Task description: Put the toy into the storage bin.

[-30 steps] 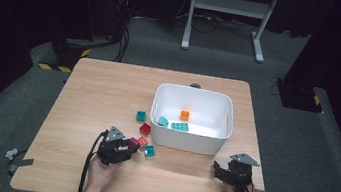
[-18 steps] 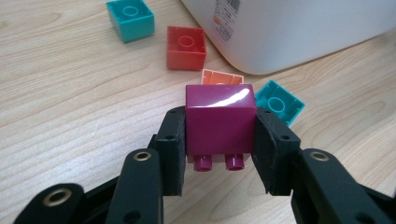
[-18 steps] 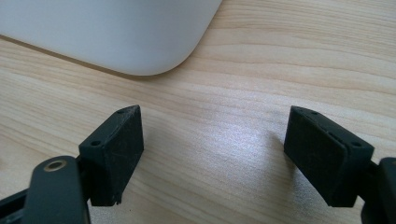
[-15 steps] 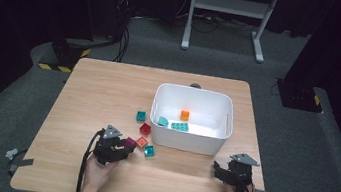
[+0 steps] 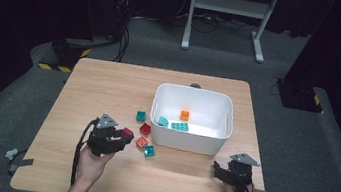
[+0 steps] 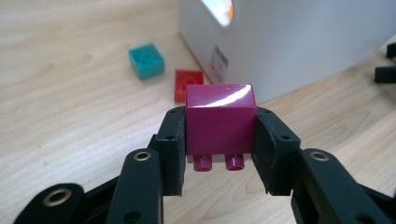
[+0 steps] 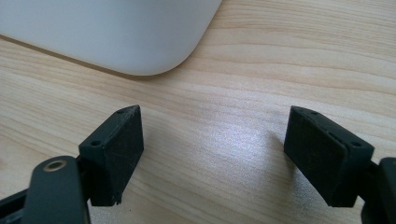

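My left gripper [image 5: 122, 137] [image 6: 219, 140] is shut on a magenta brick [image 5: 127, 133] [image 6: 219, 122], held above the table with its studs pointing back toward the camera. A white bin [image 5: 220, 139] [image 6: 299, 51] stands just right of it, with an orange brick [image 5: 185, 115] and teal bricks [image 5: 180, 126] inside. On the table by the bin lie a red brick [image 5: 144, 129] [image 6: 188, 84], an orange-red brick [image 5: 141, 142] and teal bricks [image 5: 141, 116] [image 6: 146, 61]. My right gripper [image 5: 217, 170] [image 7: 212, 154] rests near the front right edge, open, with nothing between its jaws.
The bin's rounded corner [image 7: 140, 51] is close ahead of the right gripper. Another teal brick [image 5: 149, 151] lies near the loose bricks. A metal stand [image 5: 229, 6] and cables are on the floor beyond the wooden table [image 5: 104, 86].
My left gripper has risen off the table with the magenta brick in it. The right gripper has kept still.
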